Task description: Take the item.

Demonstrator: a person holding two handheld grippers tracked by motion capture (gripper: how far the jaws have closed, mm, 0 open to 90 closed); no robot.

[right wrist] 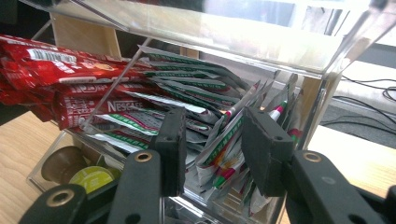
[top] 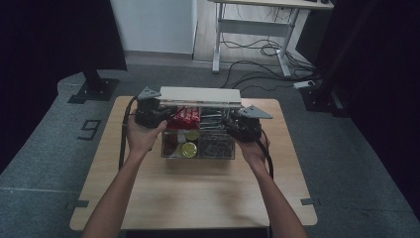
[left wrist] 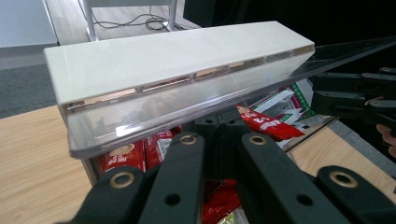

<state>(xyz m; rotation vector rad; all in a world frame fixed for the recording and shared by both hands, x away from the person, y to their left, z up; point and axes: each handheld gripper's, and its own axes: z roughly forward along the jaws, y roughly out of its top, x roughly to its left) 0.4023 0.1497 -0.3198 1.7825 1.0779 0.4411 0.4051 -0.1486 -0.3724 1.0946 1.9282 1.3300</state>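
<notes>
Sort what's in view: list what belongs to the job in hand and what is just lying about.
In the job:
clear acrylic organiser box
its raised clear lid
silver-green sachets
left gripper
right gripper

Lying about:
red Nescafe stick packs
green coffee capsules
black cables on the floor

Light wood-grain table (top: pixel 198 193) with rounded corners, standing on a grey floor (top: pixel 346 158). One item sits directly on it: a clear organiser box (top: pixel 198 148) with a cream lid (top: pixel 199 95), placed toward the far edge, roughly centred left to right. The near half of the tabletop is bare wood. Dark tape marks sit at the table's near left and near right edges.
</notes>
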